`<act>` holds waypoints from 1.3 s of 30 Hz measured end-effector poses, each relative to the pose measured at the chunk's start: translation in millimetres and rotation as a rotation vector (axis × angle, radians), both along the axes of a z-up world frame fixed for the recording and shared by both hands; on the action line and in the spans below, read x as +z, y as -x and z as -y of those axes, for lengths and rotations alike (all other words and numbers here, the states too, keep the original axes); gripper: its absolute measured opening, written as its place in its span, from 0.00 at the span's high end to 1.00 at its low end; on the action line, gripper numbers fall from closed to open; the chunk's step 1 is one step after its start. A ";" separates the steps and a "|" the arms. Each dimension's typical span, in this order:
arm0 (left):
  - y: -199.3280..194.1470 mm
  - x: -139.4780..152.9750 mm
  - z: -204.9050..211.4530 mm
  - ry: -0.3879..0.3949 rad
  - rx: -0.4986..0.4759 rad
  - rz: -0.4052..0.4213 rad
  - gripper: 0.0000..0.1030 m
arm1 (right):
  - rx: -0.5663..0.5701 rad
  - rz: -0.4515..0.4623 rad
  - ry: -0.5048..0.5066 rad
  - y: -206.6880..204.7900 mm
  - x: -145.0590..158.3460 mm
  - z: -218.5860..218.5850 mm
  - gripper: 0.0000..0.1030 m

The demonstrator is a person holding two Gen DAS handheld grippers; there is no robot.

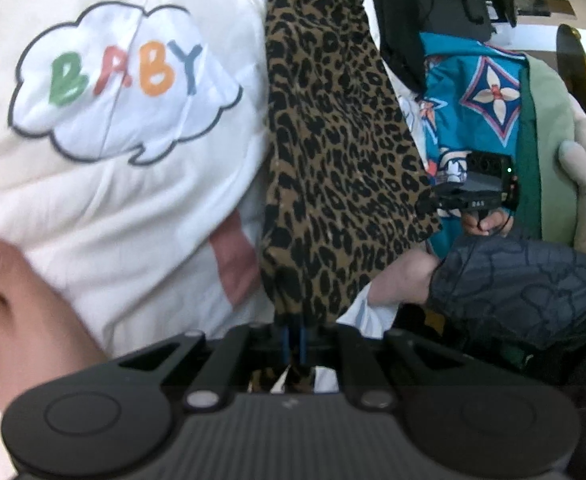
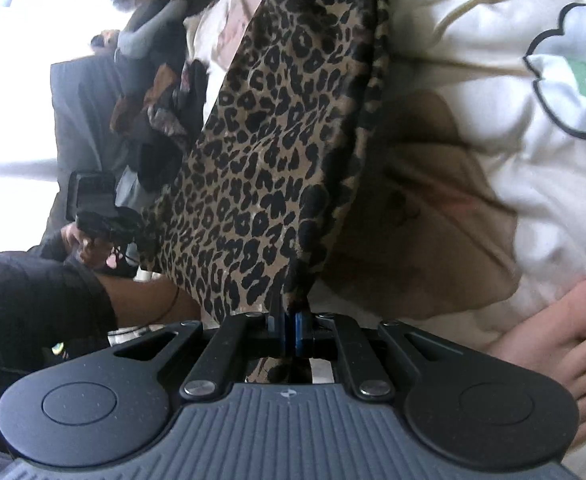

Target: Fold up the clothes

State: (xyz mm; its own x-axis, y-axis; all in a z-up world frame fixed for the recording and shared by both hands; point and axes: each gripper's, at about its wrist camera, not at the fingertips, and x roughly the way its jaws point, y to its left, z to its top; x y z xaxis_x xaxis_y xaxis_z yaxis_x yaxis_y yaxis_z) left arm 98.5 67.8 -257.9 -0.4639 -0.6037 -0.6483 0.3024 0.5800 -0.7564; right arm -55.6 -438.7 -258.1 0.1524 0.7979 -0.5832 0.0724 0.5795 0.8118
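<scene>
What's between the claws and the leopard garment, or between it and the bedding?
Nothing visible. The left claw and right claw are both shut on the leopard-print garment, which hangs over the white BABY bedding; no other item lies between.

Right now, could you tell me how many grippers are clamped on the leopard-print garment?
2. The left gripper pinches one corner of the leopard-print garment; the right gripper pinches the opposite corner. No other gripper is visible.
</scene>
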 end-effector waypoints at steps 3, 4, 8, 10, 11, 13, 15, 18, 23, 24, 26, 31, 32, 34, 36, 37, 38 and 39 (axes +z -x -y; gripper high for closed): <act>-5.7 5.0 -4.8 0.020 0.036 0.013 0.95 | -0.033 0.020 -0.013 -0.1 5.2 6.0 0.98; -8.2 6.2 -7.4 0.027 0.046 0.018 0.95 | -0.047 0.028 -0.018 0.3 7.2 9.1 0.98; -16.7 5.5 -10.6 0.055 0.094 0.018 0.95 | -0.074 0.036 -0.025 0.5 8.3 11.6 0.98; -21.3 7.1 -10.5 0.075 0.117 0.023 0.95 | -0.087 0.041 -0.022 -0.3 8.4 12.0 0.98; -24.3 9.3 -11.1 0.086 0.127 0.026 0.95 | -0.100 0.047 -0.025 -1.4 9.3 13.4 0.98; -30.1 13.0 -10.0 0.107 0.144 0.034 0.95 | -0.120 0.063 -0.030 -4.1 12.1 14.9 0.98; -33.3 15.9 -6.7 0.119 0.161 0.046 0.95 | -0.142 0.080 -0.035 -7.6 15.2 18.7 0.98; -41.7 15.7 -9.3 0.130 0.204 0.053 0.95 | -0.169 0.098 -0.028 -13.4 17.9 25.1 0.98; -56.9 16.6 -13.8 0.154 0.293 0.066 0.95 | -0.238 0.124 -0.037 -19.6 19.0 36.9 0.98; -60.0 17.3 -13.8 0.163 0.311 0.070 0.95 | -0.252 0.125 -0.042 -20.4 17.7 38.3 0.98; -65.6 18.9 -12.6 0.180 0.341 0.075 0.95 | -0.274 0.127 -0.047 -22.0 15.7 41.3 0.98; -81.6 24.8 -6.2 0.223 0.402 0.112 0.95 | -0.322 0.159 -0.040 -32.7 20.5 42.9 0.98; -85.3 25.4 -5.1 0.230 0.414 0.121 0.95 | -0.332 0.165 -0.039 -34.9 21.5 43.8 0.98; -91.6 24.1 -1.9 0.234 0.427 0.137 0.95 | -0.348 0.173 -0.027 -41.5 20.7 43.0 0.98; -97.6 21.8 1.8 0.237 0.440 0.148 0.96 | -0.357 0.178 -0.014 -46.8 19.7 44.2 0.98; -100.7 21.3 3.5 0.237 0.448 0.156 0.96 | -0.363 0.181 -0.009 -50.0 19.5 44.8 0.98; -103.9 20.8 5.2 0.237 0.457 0.165 0.95 | -0.369 0.185 -0.006 -52.7 19.5 45.5 0.98; -107.1 21.5 6.4 0.237 0.461 0.175 0.95 | -0.377 0.190 -0.004 -55.1 19.7 46.4 0.98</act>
